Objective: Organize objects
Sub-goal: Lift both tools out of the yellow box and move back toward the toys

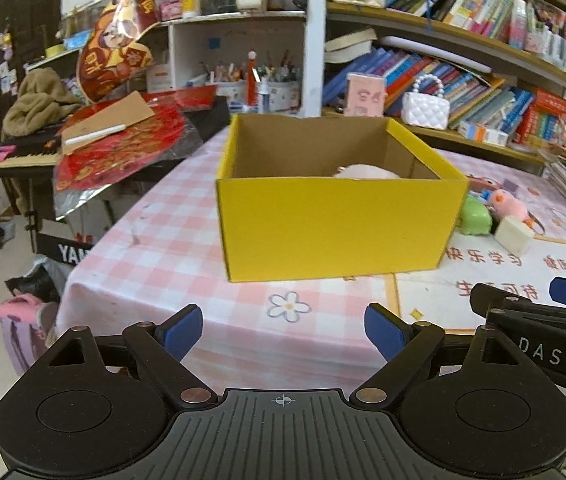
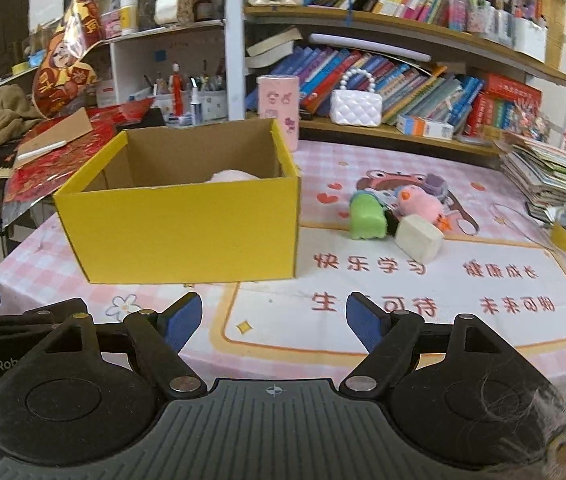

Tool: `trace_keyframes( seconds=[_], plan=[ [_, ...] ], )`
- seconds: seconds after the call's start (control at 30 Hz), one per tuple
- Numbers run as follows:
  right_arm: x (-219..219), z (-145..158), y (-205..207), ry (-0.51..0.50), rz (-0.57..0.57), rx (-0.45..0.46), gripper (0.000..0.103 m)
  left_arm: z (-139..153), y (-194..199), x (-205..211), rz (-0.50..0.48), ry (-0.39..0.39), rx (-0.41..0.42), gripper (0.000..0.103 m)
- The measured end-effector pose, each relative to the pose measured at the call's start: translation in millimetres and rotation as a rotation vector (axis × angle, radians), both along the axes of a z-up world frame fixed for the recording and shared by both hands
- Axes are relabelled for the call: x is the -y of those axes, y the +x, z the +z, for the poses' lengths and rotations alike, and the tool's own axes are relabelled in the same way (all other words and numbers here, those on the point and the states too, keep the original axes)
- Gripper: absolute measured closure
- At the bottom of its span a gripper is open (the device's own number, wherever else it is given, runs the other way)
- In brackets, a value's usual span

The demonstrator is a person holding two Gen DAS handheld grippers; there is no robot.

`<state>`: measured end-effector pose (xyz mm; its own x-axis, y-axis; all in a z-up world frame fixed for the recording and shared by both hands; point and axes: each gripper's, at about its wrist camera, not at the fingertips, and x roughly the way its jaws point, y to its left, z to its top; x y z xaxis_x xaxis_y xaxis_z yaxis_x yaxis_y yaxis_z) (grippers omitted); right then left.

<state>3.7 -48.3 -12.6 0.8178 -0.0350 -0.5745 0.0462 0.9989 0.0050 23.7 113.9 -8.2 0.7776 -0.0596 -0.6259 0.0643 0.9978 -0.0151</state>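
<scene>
The box [image 2: 179, 232] is bright yellow outside and plain brown cardboard inside, with something pale pink [image 2: 233, 176] lying in it. The tablecloth [image 1: 155, 240] is pink-and-white check with a white flower outlined in blue. Right of the box in the right wrist view lie a green toy [image 2: 367, 218], a fluffy pink toy [image 2: 419, 202] and a cream block [image 2: 419, 238]. Both grippers' pads [image 1: 181, 332] are blue on black arms.

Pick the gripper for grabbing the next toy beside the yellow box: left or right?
Right, probably. The right gripper is open and empty, and the green toy and cream block lie just ahead to its right. The left gripper faces the yellow box, which partly blocks its path.
</scene>
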Motion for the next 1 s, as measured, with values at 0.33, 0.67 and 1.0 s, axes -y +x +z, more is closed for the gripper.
trace_keyframes(
  seconds=[0.33,0.67,1.0],
  plan=[
    [26.7,-1.4,-16.6,-0.023,-0.110,-0.016,0.024,-3.5,4.6,26.2,-0.093,-0.028,-0.019,0.012],
    [61.5,-4.5,-21.9,-0.007,-0.233,-0.038,0.024,-7.0,11.9,65.5,-0.205,-0.024,-0.028,0.012],
    [104.7,-9.6,-10.8,0.001,-0.277,-0.065,0.023,-10.7,28.3,113.0,-0.255,-0.010,-0.053,0.012]
  ],
)
